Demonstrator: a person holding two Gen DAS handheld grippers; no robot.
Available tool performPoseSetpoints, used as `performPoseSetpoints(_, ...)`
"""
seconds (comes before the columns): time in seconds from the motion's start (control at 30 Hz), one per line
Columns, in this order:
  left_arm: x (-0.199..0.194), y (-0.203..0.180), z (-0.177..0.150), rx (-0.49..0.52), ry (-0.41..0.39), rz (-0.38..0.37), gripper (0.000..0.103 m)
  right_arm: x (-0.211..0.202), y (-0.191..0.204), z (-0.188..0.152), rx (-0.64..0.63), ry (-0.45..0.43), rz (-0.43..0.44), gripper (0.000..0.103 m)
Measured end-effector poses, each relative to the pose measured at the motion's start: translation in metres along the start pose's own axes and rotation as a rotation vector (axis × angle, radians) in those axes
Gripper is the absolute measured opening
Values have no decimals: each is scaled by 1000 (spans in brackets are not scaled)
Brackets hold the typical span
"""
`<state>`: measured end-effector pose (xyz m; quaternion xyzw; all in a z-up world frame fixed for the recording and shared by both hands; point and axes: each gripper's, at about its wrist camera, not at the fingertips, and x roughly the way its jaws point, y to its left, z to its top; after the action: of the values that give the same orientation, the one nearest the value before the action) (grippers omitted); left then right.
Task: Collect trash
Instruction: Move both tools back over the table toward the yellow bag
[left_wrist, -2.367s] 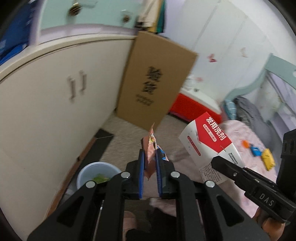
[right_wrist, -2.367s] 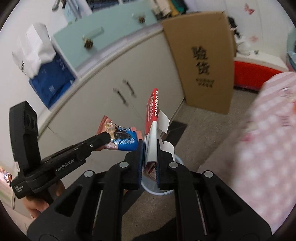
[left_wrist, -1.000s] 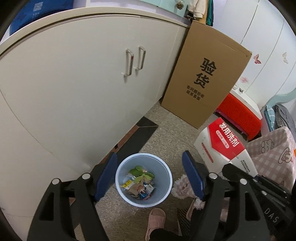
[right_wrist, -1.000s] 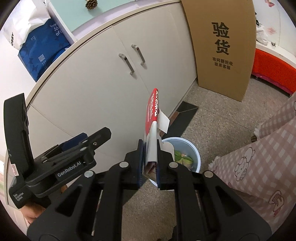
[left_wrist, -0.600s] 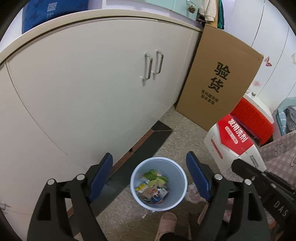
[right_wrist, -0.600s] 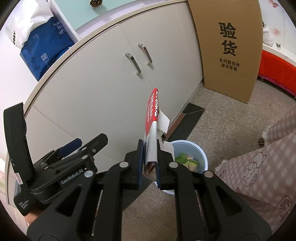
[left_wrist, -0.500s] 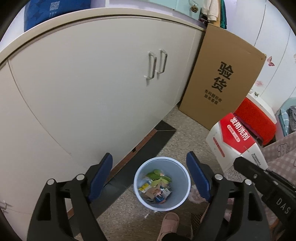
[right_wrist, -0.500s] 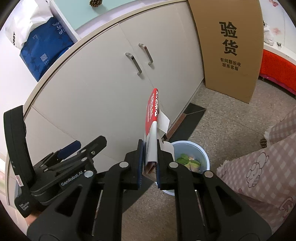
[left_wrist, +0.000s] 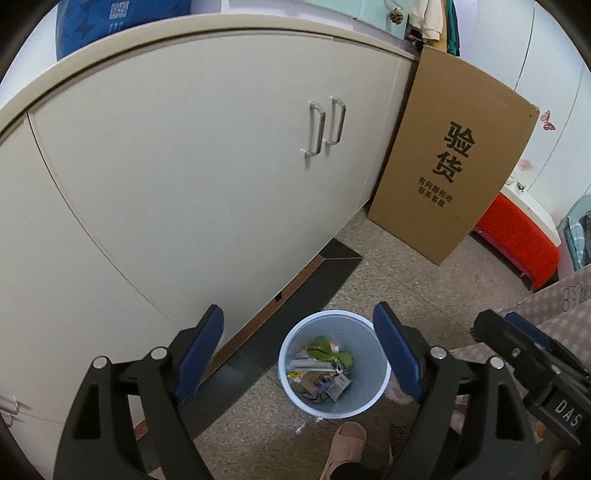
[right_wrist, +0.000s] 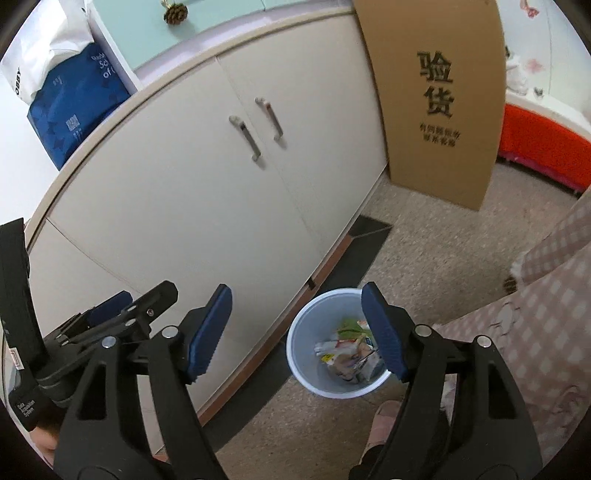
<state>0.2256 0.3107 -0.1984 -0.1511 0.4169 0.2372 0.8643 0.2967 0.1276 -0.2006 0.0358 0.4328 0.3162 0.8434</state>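
Trash (left_wrist: 321, 369) fills a pale bin (left_wrist: 364, 400) on speckled floor (left_wrist: 406, 273) beside white cabinets (left_wrist: 192, 173).

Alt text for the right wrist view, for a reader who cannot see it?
The right claw, jaws opening and empty, hangs above a pale blue trash bin holding wrappers. The bin stands on speckled floor beside a white cabinet; the left claw shows at the left edge.

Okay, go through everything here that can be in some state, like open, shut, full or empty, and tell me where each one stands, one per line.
left gripper: open, nothing between the fingers.
right gripper: jaws opening, nothing between them.
trash bin: upright on the floor, lidless, litter covering its bottom.
cabinet doors: both shut.
cardboard box: flattened, standing on edge beside the cabinet.
slipper: on a foot, beside the bin.
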Motion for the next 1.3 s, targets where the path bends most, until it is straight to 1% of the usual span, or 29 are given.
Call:
performPoseSetpoints(0.13, -20, -6, 4, 6, -29, -26, 81, -33, -2, 6, 0, -51, -21, 72)
performPoseSetpoints(0.3, -56, -24, 8, 17, -74, -77, 82, -89, -13, 13, 9, -132, -29, 75)
performPoseSetpoints(0.4, -81, -45, 9, 44, -109, -109, 83, -129, -28, 18, 24, -184, -40, 76)
performPoseSetpoints(0.47, -100, -65, 10, 66, -133, -143, 84, -154, -42, 19, 32, -217, -58, 77)
performPoseSetpoints(0.57, -122, -95, 9, 105, -156, -186, 85, -197, -71, 18, 60, -266, -94, 79)
performPoseSetpoints(0.7, -152, -158, 3, 206, -185, -253, 85, -253, -119, 10, 96, -322, -174, 82)
performPoseSetpoints(0.8, -174, -212, -7, 299, -199, -309, 87, -294, -163, -2, 130, -366, -268, 84)
performPoseSetpoints(0.87, -186, -244, -14, 356, -199, -347, 87, -315, -188, -9, 154, -383, -315, 85)
performPoseSetpoints(0.9, -193, -263, -19, 396, -197, -378, 87, -327, -206, -14, 171, -389, -356, 85)
performPoseSetpoints(1.0, -208, -318, -33, 509, -213, -420, 88, -355, -255, -31, 241, -398, -457, 86)
performPoseSetpoints(1.07, -213, -353, -43, 584, -221, -442, 88, -370, -286, -44, 315, -404, -487, 86)
performPoseSetpoints(1.13, -214, -391, -56, 656, -224, -450, 88, -378, -313, -54, 384, -403, -497, 87)
performPoseSetpoints(1.17, -214, -402, -61, 678, -227, -456, 88, -380, -323, -58, 407, -401, -503, 87)
performPoseSetpoints(1.2, -212, -423, -70, 723, -225, -479, 88, -382, -335, -62, 437, -399, -513, 87)
performPoseSetpoints(1.23, -209, -431, -74, 752, -217, -492, 88, -382, -344, -65, 457, -394, -512, 87)
performPoseSetpoints(1.3, -202, -462, -87, 831, -204, -489, 88, -383, -357, -69, 477, -393, -506, 87)
